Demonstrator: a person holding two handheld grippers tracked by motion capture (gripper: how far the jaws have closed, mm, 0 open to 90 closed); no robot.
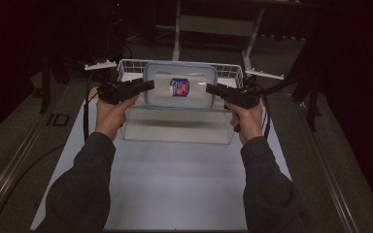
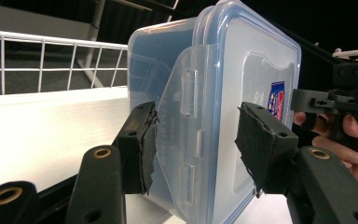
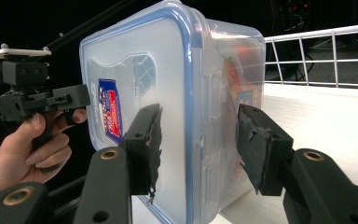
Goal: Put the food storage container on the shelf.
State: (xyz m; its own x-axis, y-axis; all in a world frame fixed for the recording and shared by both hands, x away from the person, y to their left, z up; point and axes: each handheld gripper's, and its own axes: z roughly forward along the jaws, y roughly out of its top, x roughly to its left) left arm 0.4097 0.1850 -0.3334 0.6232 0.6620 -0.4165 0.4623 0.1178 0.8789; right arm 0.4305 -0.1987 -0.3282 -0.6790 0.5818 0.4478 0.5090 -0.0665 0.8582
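Observation:
A clear plastic food box (image 1: 179, 85) with a blue-rimmed lid and a red and blue sticker hangs above the table, lid facing the high camera. My left gripper (image 1: 150, 85) clamps its left end and my right gripper (image 1: 209, 89) its right end. In the left gripper view the box (image 2: 242, 70) stands between the black pads (image 2: 142, 140), which press on its body and lid over a side latch. In the right gripper view the pads (image 3: 261, 144) pinch the box (image 3: 168, 60) the same way. Each gripper view shows the other hand and gripper beyond the lid.
A white wire basket (image 1: 131, 65) stands just behind the box. Under the box, what looks like a clear rectangular bin (image 1: 175, 136) rests on the white table top (image 1: 175, 184). A white metal stand (image 1: 177, 29) rises at the back. Dark floor surrounds the table.

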